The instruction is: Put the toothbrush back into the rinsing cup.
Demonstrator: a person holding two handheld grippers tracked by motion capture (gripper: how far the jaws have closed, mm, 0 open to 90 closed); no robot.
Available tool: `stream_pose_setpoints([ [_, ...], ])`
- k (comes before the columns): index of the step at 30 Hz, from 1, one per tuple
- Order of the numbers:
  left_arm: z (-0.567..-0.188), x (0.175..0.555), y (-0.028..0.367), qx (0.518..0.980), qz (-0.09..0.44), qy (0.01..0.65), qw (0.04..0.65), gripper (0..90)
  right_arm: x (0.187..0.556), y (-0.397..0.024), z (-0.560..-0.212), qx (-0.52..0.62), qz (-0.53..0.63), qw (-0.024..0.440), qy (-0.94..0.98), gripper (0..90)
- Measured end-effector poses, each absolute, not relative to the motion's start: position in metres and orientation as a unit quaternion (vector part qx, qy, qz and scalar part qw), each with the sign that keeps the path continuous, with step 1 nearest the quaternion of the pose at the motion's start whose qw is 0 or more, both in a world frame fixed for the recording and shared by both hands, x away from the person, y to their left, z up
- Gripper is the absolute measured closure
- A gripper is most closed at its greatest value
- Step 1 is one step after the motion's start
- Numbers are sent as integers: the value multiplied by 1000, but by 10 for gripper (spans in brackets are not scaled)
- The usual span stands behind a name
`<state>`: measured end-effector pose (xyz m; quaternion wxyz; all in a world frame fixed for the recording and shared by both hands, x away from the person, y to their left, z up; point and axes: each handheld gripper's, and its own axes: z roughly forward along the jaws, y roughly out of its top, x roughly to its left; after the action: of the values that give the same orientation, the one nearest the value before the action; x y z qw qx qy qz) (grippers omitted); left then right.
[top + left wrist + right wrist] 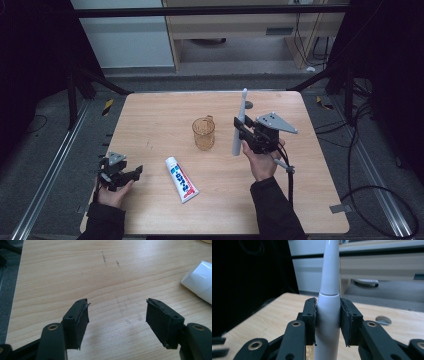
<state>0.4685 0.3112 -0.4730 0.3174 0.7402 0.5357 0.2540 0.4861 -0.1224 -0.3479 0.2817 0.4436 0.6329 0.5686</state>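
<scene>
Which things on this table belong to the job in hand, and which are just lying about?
In the job: electric toothbrush, clamped upright in the right gripper; amber cup, likely where it goes.

Lying about: toothpaste tube, untouched; left gripper, open and idle on the table.

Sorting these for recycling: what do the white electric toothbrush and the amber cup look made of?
The white electric toothbrush, clamped in the right gripper, looks like smooth glossy plastic: soft highlights and a moulded seam ring. The amber see-through cup with a handle lets the wood show through; probably tinted plastic, though glass cannot be ruled out.
</scene>
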Motion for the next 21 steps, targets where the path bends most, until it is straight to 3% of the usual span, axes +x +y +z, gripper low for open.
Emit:
stream_pose_setpoints([
  [21,-472,467,313,733,262,535,329,337,528,-79,-335,434,613,317,579,679],
])
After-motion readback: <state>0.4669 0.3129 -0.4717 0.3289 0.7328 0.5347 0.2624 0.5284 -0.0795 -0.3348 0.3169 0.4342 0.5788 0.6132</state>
